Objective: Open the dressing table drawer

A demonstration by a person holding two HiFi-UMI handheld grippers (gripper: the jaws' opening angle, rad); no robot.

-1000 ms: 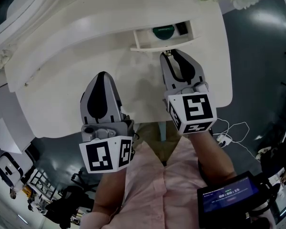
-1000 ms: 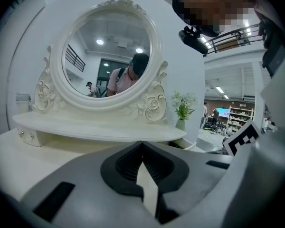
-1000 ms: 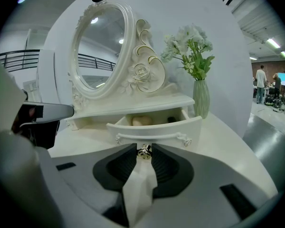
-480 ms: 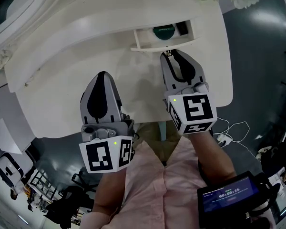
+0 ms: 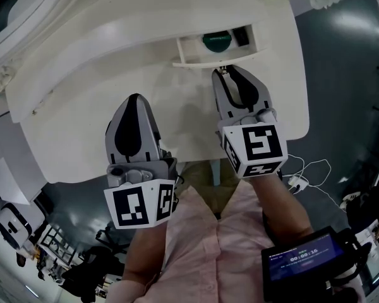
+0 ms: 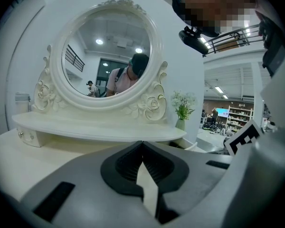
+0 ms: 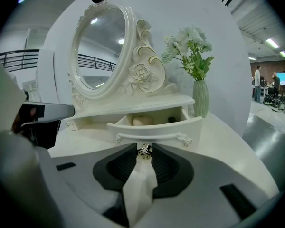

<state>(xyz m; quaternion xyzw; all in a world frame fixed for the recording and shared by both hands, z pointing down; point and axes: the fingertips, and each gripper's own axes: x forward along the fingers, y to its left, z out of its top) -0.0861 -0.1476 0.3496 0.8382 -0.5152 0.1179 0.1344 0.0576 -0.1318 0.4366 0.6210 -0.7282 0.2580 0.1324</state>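
Observation:
The white dressing table's drawer [image 5: 220, 54] stands pulled out from under the shelf. In the right gripper view its front [image 7: 162, 129] faces me, with a small metal knob [image 7: 144, 151] at its middle. My right gripper [image 7: 144, 148] is shut on that knob, and in the head view its tips [image 5: 223, 72] meet the drawer front. Inside the drawer lie a round green thing [image 5: 216, 40] and a dark thing [image 5: 241, 36]. My left gripper [image 5: 134, 98] hangs shut and empty over the tabletop, to the left of the drawer; in the left gripper view its jaws [image 6: 142, 144] meet at the tips.
An oval mirror [image 6: 107, 56] in a carved white frame stands at the back of the table. A vase of white flowers [image 7: 200, 97] stands on the table right of the drawer. The tabletop [image 5: 69, 141] ends at a front edge just before the person's body.

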